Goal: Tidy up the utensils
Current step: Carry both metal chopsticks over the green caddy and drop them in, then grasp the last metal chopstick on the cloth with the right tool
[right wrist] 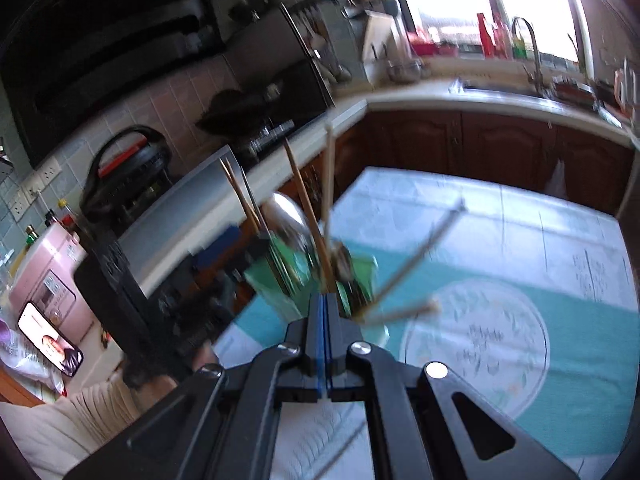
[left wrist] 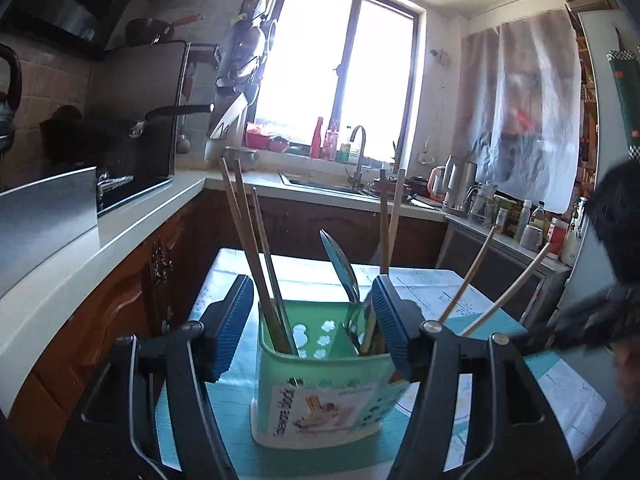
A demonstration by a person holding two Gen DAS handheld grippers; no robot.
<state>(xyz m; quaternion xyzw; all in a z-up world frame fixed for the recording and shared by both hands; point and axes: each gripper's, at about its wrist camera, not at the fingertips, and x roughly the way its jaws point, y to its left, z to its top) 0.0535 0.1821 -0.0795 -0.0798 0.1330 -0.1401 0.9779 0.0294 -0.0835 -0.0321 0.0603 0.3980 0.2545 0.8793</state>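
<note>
A green utensil holder stands on the table, close in front in the left wrist view. It holds a metal spoon, several upright chopsticks and two wooden sticks. My left gripper is open, one blue pad on each side of the holder's rim, the left pad clear of the wall. Two more chopsticks lean out to the right. In the blurred right wrist view my right gripper is shut just before the holder, with the leaning chopsticks beside its tips; whether they touch is unclear.
The table wears a teal and white cloth. A white counter with a metal panel runs along the left. Sink and tap stand behind, bottles and a kettle to the right. A lit phone lies lower left.
</note>
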